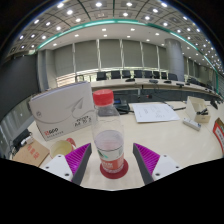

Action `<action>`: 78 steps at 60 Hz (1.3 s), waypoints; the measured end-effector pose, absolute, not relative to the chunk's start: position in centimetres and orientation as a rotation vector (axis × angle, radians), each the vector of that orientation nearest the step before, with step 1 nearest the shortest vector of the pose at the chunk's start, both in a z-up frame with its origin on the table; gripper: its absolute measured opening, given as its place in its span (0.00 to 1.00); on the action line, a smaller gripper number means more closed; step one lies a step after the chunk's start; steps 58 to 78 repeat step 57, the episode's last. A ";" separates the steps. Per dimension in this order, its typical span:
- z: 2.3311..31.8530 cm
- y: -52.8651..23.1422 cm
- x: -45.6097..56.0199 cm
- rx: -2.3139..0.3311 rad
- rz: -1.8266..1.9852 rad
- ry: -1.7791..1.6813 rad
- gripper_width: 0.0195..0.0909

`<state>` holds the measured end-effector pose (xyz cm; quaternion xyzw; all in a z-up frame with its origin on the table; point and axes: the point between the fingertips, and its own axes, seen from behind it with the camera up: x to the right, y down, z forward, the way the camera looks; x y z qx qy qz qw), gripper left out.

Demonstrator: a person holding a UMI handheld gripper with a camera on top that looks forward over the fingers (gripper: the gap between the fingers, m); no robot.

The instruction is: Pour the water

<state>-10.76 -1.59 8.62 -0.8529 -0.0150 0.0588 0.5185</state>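
The gripper (113, 168) reaches forward from the bottom of the view, its two fingers spread apart, each with a purple pad (147, 158) on its inner face. Between the fingers stands a clear plastic bottle (107, 135), upright on the pale table (170, 135). It has a red cap (103, 97) on top and a red label band around its lower half. A small gap shows between the bottle and the pad on either side, so the fingers surround it without clearly pressing on it.

Just behind the bottle, to its left, sits a white cardboard box (62, 110) with printed lettering on its front face, tilted a little. Nearer and further left, a small tan packet (31, 152) lies flat on the table. To the right of the bottle and a little further back, a sheet of white paper (155, 112) lies flat. At the right end of the table a cluster of small items (203, 115) stands, too small to identify.

Beyond the table are rows of dark desks with black chairs (125, 75) and a wall of large windows (110, 55). Overhead, the ceiling carries rows of small round lights (98, 4) and a curved green light strip (110, 27).
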 end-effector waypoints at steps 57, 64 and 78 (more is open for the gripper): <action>26.2 -31.6 -15.2 -2.161 -0.013 -0.045 0.93; 26.2 -31.6 -15.2 -2.161 -0.013 -0.045 0.93; 26.2 -31.6 -15.2 -2.161 -0.013 -0.045 0.93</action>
